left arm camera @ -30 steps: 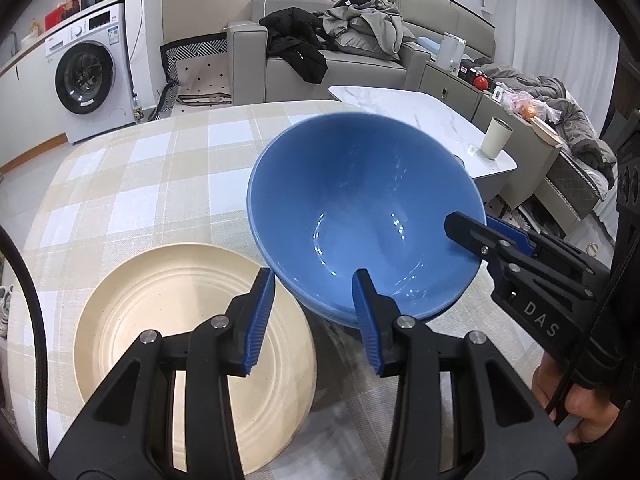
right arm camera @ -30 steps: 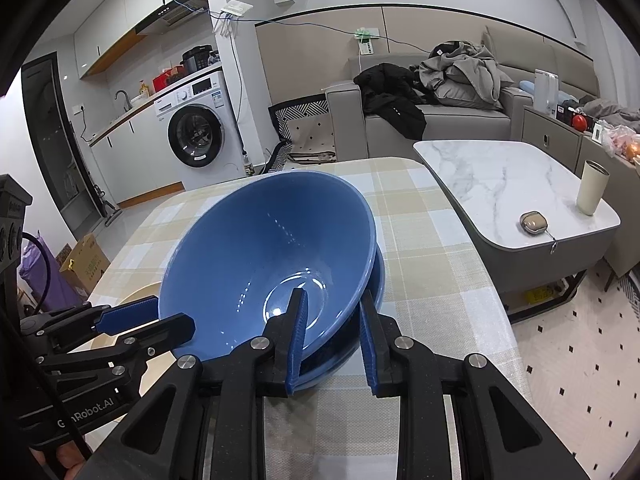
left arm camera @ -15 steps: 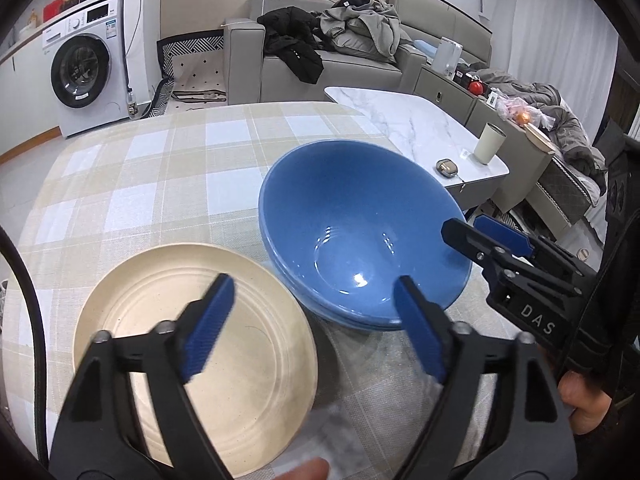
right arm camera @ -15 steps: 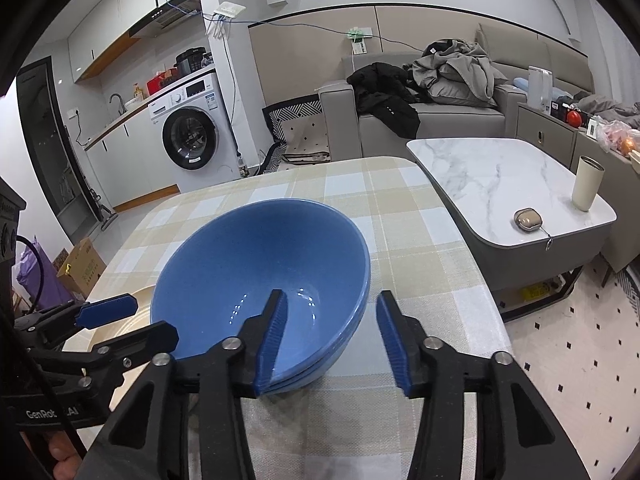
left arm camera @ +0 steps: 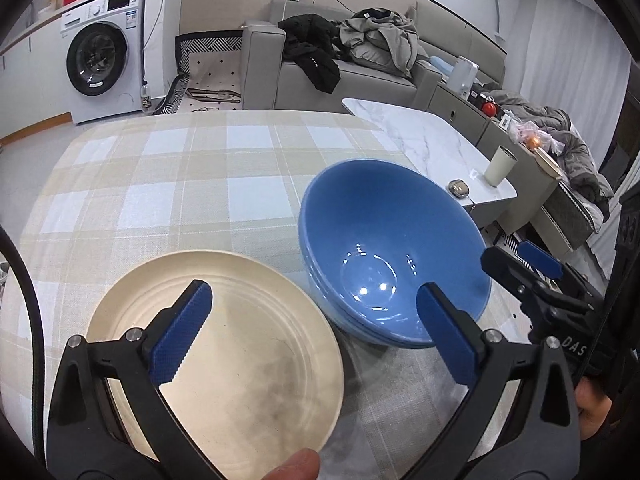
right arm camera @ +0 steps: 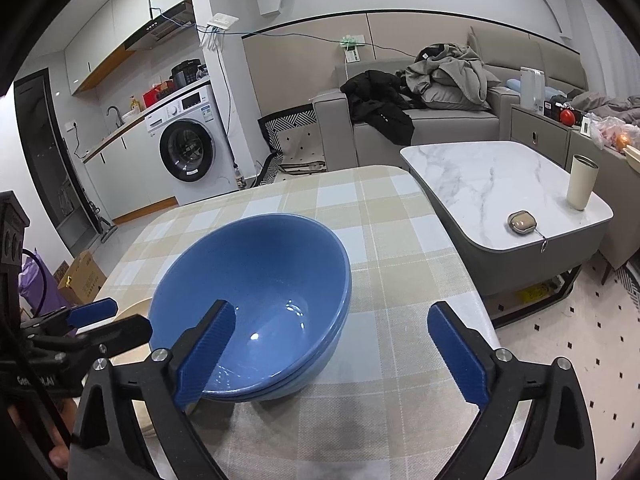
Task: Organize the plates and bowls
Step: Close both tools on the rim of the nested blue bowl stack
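Bowls stacked, both grippers letting go

Bowls first: a glossy blue ceramic bowl (left arm camera: 394, 256) sits nested inside a second blue bowl, whose rim shows just beneath it, on the table with the beige-and-white checked cloth (left arm camera: 160, 184). The stack stands upright on the cloth. Just beside it, on its left in the left wrist view, lies a round cream plate with ridged rings (left arm camera: 224, 360); whether the plate touches the bowls cannot be told.

The left gripper (left arm camera: 316, 332) hangs over the gap between plate and bowls, its jaws opening wide, one blue pad above the plate and the other above the near rim of the bowls. Nothing is pressed between them.

The right gripper (right arm camera: 334, 354) is near the other side of the stack, its jaws also opening, the left pad over the bowl's inside and the right pad over bare cloth. The rim lies between the pads, but they do not press it.

A fingertip (left arm camera: 296, 466) shows at the lower edge.
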The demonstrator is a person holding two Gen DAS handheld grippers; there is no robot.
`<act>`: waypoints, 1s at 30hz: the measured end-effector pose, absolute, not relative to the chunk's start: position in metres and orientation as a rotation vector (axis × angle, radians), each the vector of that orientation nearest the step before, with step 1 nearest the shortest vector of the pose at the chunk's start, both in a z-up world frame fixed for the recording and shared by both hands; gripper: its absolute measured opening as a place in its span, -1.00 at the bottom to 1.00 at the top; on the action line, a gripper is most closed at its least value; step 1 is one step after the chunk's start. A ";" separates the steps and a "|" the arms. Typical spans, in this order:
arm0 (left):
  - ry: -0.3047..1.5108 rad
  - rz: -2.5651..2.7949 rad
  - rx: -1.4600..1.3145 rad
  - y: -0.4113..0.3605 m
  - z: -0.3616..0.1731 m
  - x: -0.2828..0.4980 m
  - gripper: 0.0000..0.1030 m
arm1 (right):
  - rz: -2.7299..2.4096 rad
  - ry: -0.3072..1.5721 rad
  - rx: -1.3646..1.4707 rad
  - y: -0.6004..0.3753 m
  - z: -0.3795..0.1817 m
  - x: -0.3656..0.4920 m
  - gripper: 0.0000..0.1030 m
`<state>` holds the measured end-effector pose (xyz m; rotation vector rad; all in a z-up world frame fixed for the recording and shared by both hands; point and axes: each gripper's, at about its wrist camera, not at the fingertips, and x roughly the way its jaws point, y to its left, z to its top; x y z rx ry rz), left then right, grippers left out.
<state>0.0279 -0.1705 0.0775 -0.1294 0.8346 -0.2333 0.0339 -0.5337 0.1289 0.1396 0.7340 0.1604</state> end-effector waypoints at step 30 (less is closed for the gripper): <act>0.951 -0.262 -0.215 -0.161 0.043 0.083 0.96 | 0.260 0.868 0.418 -0.554 0.085 0.056 0.60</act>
